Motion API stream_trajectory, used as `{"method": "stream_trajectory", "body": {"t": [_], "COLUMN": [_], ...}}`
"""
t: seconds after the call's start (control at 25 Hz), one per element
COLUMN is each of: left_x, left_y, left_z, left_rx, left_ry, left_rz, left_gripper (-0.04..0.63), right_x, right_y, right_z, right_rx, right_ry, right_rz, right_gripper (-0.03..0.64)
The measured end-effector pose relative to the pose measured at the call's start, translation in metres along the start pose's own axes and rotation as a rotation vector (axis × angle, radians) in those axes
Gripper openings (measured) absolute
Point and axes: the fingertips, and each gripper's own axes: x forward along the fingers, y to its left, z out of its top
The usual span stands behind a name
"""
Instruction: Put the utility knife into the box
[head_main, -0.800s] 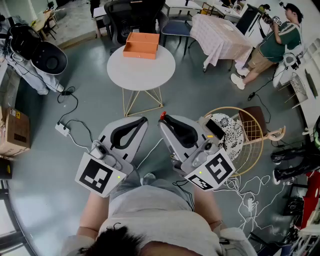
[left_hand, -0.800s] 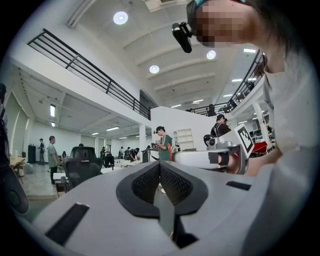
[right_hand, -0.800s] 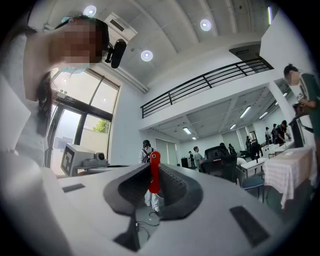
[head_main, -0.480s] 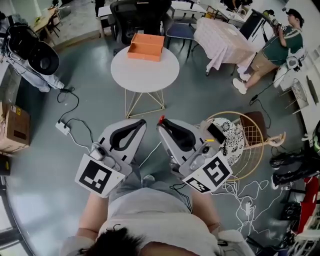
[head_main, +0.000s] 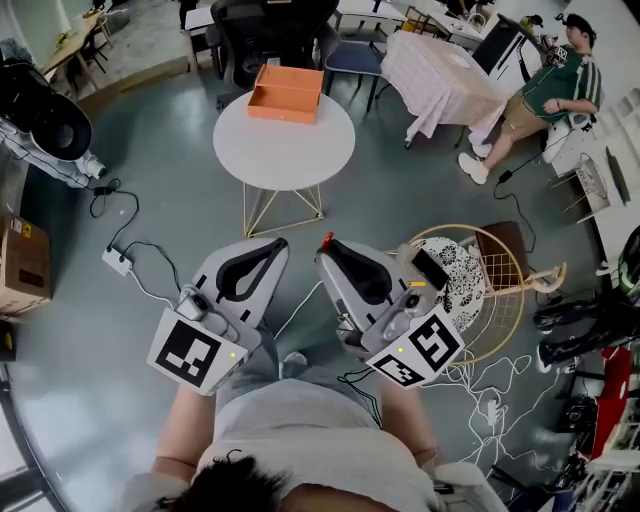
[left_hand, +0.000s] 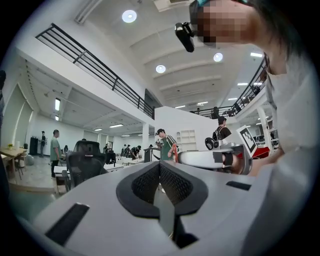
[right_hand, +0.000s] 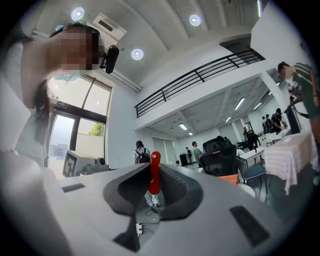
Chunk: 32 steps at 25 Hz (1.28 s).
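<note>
Round white table (head_main: 285, 150) sits upper centre in the head view, on thin gold wire legs (head_main: 283, 205). On its top is the orange box (head_main: 285, 93), open side up, at the far edge.

The table stands on grey floor (head_main: 150, 160). Directly on the floor:
- white power strip (head_main: 117, 262), left of centre, with a black cable looping toward upper left
- cardboard box (head_main: 22, 265) at the left edge
- black office chair (head_main: 270, 30) at top, just behind the table
- cloth-covered table (head_main: 440, 80), upper right
- round gold wire seat (head_main: 505, 300) with a patterned cushion, right of centre
- tangle of white cables (head_main: 490, 385), lower right
</note>
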Motion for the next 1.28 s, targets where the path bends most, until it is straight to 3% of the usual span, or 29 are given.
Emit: {"method": "stream_trajectory", "body": {"t": [0.8,1.28], "left_x": [0.065,0.075], "left_y": [0.164,0.236], "left_z": [0.000,0.005], "left_rx": [-0.010,0.007], "left_ry": [-0.003,-0.033], "left_rz": [-0.075,-0.138], "left_gripper": [0.009,0.009], "right_x": [0.150,0.219], "right_y": [-0.084,-0.095], "right_z": [-0.002,0.001], "right_rx": [-0.022,-0.061], "right_ry": [0.007,-0.016], "right_rz": [-0.084,-0.127], "right_gripper": [0.058,0.058]}}
